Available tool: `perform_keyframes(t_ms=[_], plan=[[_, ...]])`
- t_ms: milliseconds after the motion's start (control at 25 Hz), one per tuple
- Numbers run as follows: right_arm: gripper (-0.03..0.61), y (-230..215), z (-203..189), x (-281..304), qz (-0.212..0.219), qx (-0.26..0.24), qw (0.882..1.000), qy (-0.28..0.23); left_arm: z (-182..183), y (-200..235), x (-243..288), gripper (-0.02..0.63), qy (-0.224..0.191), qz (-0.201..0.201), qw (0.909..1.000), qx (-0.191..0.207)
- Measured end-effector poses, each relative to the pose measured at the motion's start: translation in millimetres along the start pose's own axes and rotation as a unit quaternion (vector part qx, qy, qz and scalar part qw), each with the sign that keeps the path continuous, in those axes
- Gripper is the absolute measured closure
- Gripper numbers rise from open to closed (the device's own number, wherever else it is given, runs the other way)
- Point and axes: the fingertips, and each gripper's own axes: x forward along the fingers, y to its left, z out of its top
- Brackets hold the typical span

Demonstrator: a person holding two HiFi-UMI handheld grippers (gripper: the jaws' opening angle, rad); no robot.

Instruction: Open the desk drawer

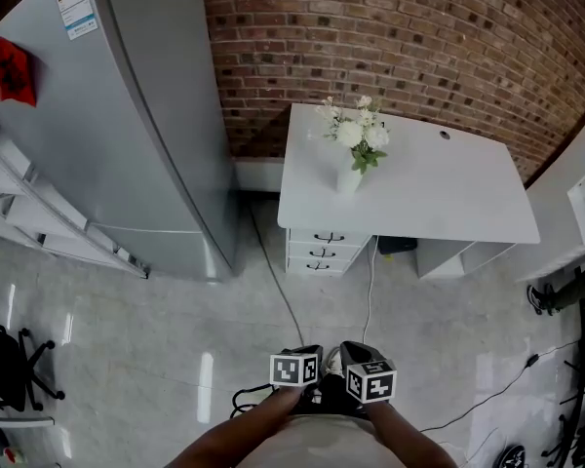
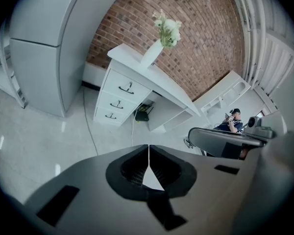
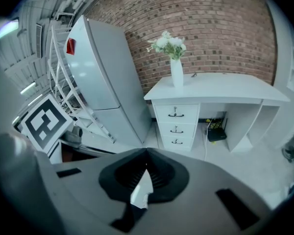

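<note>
White laminate is seen on the table, which is set against a brick wall at 12 o'clock from the person in the head view. A stack of three drawers is fitted under the table top at its 7 o'clock end, and each front carries a dark handle. All three fronts are seen flush with the carcass; no drawer is pulled out. A vase of flowers is stood on the table top above the stack, and a refrigerator is placed at 10 o'clock, just beside the table.

The left hand-held gripper is shown with its jaws together and nothing between them. The right hand-held gripper is likewise shown with its jaw tips meeting and nothing clamped. Both are held close to the body at 6 o'clock in the head view, well apart from the drawers, with floor between.

The task is judged to be at its start: nothing has been completed. Left to be done: the approach to the table, the parting of one pair of jaws, the grasp of a handle, and the pull outward
</note>
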Motion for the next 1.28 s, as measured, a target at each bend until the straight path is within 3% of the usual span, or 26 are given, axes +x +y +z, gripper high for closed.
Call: perform_keyframes(t_ms=[280, 600, 1040, 1280], plan=[[0.563, -6, 10, 2, -0.011, 0.005, 1.0, -0.011, 10, 6, 0, 0.6, -0.008, -0.003, 1.0, -0.001], [0.563, -21, 25, 19, 0.011, 0.006, 1.0, -0.008, 26, 10, 13, 0.6, -0.005, 0.014, 0.9998, -0.013], [0.563, -98, 70, 61, 0.068, -0.019, 0.997, 0.03, 82, 0, 74, 0.6, -0.007, 0.101, 0.9947, -0.021], [0.563, -119, 68, 105, 0.095, -0.036, 0.993, 0.057, 109, 20, 103, 0.601, -0.01, 0.133, 0.9909, -0.013]])
